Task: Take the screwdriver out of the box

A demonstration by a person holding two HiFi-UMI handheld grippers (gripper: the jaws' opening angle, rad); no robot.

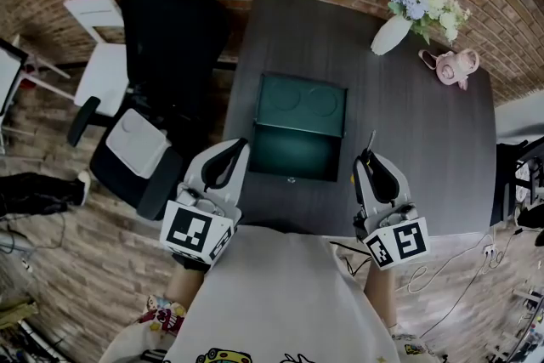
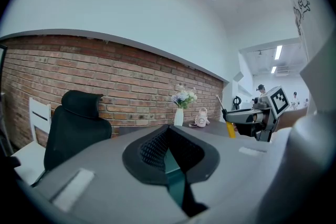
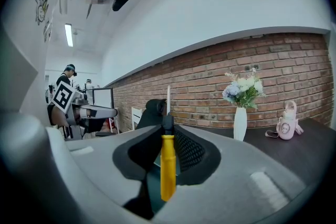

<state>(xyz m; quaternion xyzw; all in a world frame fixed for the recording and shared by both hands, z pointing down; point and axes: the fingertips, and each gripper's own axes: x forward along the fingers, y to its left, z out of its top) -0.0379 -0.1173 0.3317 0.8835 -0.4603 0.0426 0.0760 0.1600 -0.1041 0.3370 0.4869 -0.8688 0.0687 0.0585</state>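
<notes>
An open green box [image 1: 293, 150] stands in the middle of the dark table [image 1: 425, 149], its lid [image 1: 302, 102] tipped back. My right gripper [image 1: 367, 159] hovers at the box's right front corner, shut on a screwdriver. In the right gripper view the screwdriver's yellow handle [image 3: 167, 165] stands upright between the jaws of my right gripper [image 3: 169, 136], and the metal shaft [image 3: 168, 97] points up. The shaft [image 1: 371, 140] also shows in the head view. My left gripper [image 1: 235, 147] sits at the box's left front corner, shut and empty. In its own view my left gripper [image 2: 169, 138] has nothing between its jaws.
A white vase of flowers [image 1: 393, 34] and a small pink object [image 1: 455, 65] stand at the table's far right. A black office chair [image 1: 170, 30] and a white chair [image 1: 102, 55] are left of the table. A brick wall runs behind. Cables [image 1: 442, 268] lie on the floor at right.
</notes>
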